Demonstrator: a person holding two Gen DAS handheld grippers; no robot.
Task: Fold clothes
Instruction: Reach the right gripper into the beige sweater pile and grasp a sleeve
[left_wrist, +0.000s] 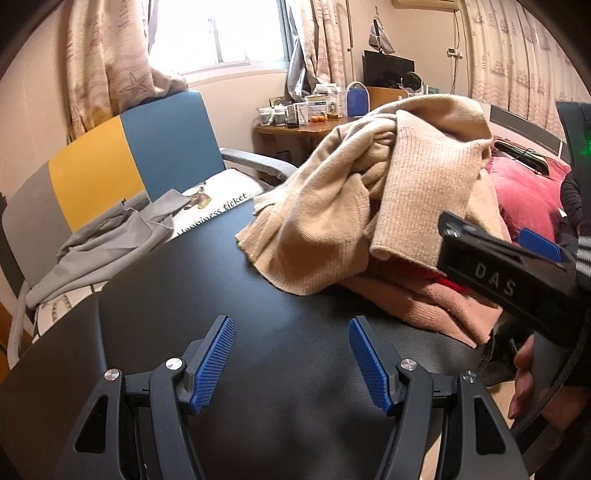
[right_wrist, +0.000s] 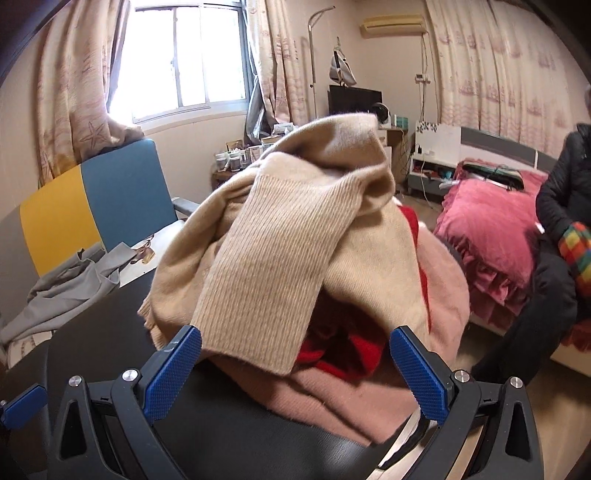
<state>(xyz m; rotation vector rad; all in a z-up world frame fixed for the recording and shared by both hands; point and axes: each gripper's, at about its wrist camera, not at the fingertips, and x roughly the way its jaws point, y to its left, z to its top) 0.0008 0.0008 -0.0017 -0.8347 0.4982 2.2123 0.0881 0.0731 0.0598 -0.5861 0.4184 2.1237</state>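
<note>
**Right Gripper Nearest the Beige Sweater Hem**

While both tools hang over the black table (left_wrist: 229, 332), the clothes pile lies ahead and to the right of the left gripper (left_wrist: 291, 360) and directly ahead of the right gripper (right_wrist: 295, 373). The beige sweater (right_wrist: 295, 229) sits crumpled on top of a pink garment (right_wrist: 332, 398), with a red garment (right_wrist: 332, 354) showing between them. A ribbed band of the beige sweater hangs toward the right gripper, its long axis running from the top of the pile down to the table edge of the heap; its free end lies just beyond and between the right fingertips. The jaws of the right gripper stand wide apart and hold nothing. The jaws of the left gripper are also spread and empty, over bare tabletop, well apart from the pile. By position, the right gripper is judged the nearer tool for a first grasp. A grey garment (left_wrist: 107, 236) lies on the chair (left_wrist: 162, 147) to the left.
</note>
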